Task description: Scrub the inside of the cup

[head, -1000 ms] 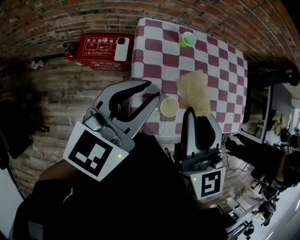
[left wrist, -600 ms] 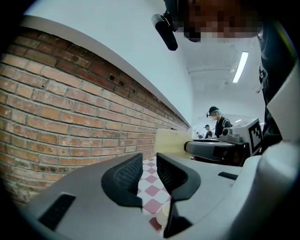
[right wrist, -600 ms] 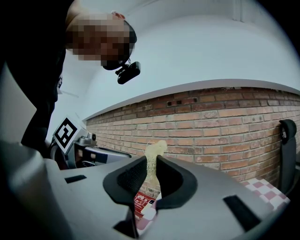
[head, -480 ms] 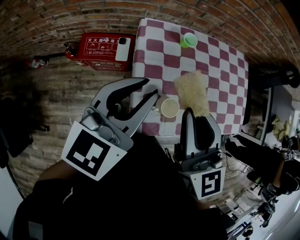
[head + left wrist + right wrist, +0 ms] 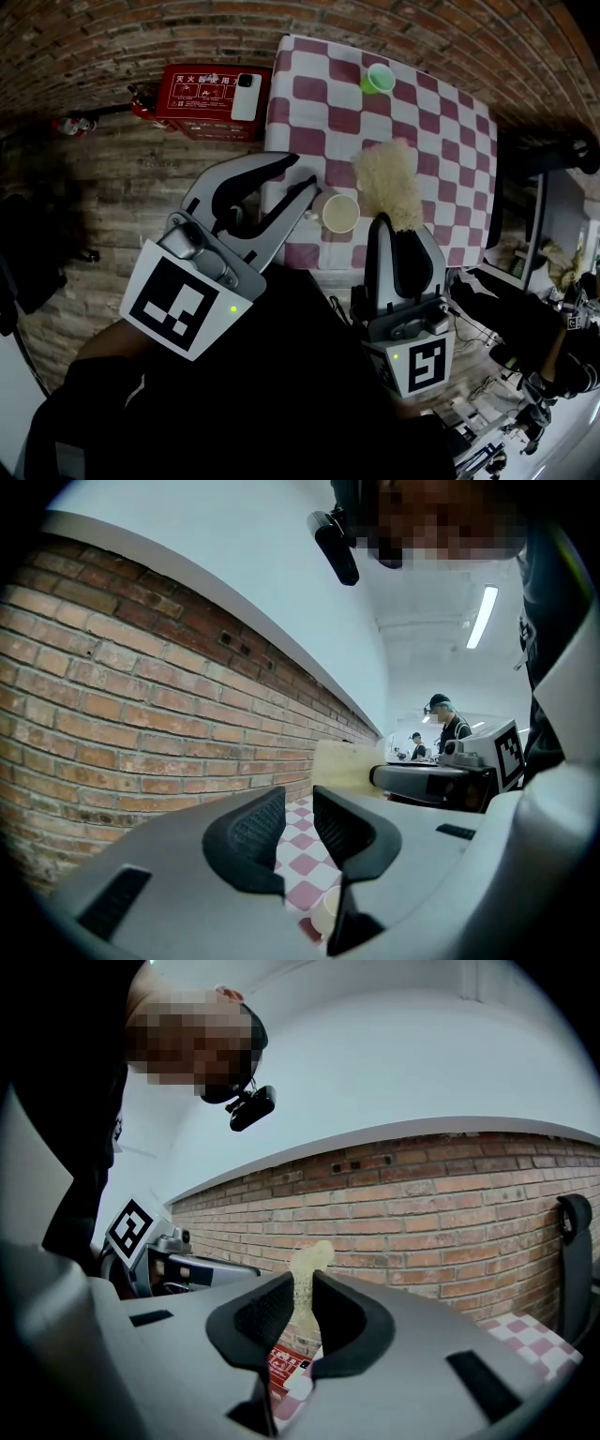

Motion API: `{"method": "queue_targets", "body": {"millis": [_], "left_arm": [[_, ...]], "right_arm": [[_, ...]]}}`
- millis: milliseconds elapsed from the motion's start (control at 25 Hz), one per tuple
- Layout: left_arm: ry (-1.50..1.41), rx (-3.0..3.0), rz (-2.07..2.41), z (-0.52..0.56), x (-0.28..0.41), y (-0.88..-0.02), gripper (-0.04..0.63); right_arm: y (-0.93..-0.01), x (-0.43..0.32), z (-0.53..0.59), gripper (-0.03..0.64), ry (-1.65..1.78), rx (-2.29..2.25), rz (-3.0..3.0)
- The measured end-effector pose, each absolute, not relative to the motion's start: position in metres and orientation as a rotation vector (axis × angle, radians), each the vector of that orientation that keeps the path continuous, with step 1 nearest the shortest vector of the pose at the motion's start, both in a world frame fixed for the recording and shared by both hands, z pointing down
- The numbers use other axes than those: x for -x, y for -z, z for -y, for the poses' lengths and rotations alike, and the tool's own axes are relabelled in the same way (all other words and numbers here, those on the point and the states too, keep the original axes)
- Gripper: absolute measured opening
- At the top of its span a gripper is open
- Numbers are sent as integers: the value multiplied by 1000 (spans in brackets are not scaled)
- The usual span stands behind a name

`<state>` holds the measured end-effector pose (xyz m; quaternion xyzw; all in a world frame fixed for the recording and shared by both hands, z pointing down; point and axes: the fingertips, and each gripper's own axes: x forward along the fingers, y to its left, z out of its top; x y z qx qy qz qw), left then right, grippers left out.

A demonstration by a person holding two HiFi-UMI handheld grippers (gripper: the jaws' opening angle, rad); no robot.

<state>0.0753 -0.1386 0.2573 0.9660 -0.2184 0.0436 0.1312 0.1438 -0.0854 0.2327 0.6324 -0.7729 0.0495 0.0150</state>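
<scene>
— Cup (image 5: 339, 214): where did it stand?
— It stood upright on the checked table (image 5: 441, 141), mouth up, close to the near edge, between your two tools. Your left gripper (image 5: 302, 176) was the nearer one. Its inner jaw tip lay just beside the cup's left rim, and its jaws were partly apart with nothing in them.
— And the right?
— Your right gripper (image 5: 397, 231) was clamped on the pale scrubbing pad (image 5: 386, 180), which stuck out past the jaws over the table. The cup lay just left of that pad. I judge you'd need to swing the pad leftward and tip it down into the opening, while the left jaws steadied the wall.
— Any writing?
— The red box (image 5: 192, 94) left of the table bore Chinese characters, too small for me to read with confidence. A phone (image 5: 243, 97) lay on it. The green cup (image 5: 379, 79) at the far edge showed no label.
</scene>
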Motion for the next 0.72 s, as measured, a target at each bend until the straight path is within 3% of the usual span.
{"method": "queue_targets", "body": {"millis": [720], "left_arm": [[-144, -2812, 628, 137, -76, -258, 102]], "right_arm": [[-236, -146, 80, 71, -173, -1956, 2398]]}}
